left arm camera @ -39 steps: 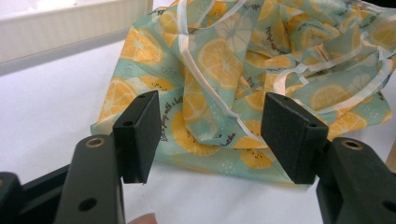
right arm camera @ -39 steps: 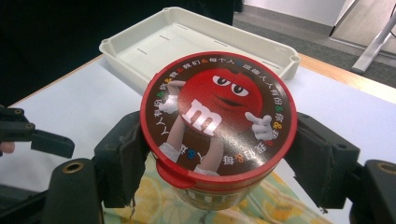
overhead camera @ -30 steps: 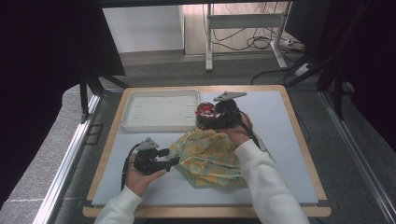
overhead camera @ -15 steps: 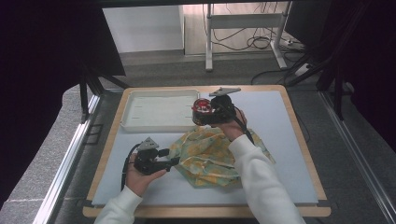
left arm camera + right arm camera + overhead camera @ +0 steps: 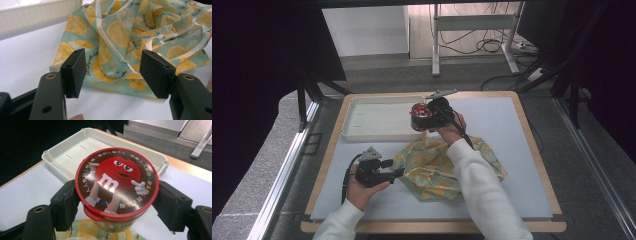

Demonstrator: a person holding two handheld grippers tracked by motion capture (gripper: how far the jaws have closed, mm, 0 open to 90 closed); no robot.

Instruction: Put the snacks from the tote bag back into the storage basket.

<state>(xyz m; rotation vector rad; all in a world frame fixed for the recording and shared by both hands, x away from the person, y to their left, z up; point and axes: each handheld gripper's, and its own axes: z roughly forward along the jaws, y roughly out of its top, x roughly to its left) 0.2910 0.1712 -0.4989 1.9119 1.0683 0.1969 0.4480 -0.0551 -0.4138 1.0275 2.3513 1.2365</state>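
The round red-lidded candy tub, printed with a red cartoon character, is held between the black padded jaws of the right gripper, which are pressed against its two sides; in the right gripper view it sits at the centre of the frame. In the high view the tub is seen slightly above the centre of the frame, at the right end of the shallow white plastic tray, and appears to be carried above the table rather than resting on it, though contact with the surface below cannot be confirmed. The teal cloth bag with the orange-slice print lies crumpled in the lower middle of the frame on the pale blue table mat.

The left gripper is held at the lower left, at the bag's left edge; its jaws stand apart with nothing between them, and in the left gripper view the bag's folds lie just beyond the pads.

Several risks are judged to follow from here. The tub is gripped only at its rounded wall just below the lid, so a tilt or a slackened grip could let it slip and roll. If the tub is meant for the bag, the collapsed mouth could catch it, since no opening is held apart by the left gripper. The white ribbon handles could also be snagged.
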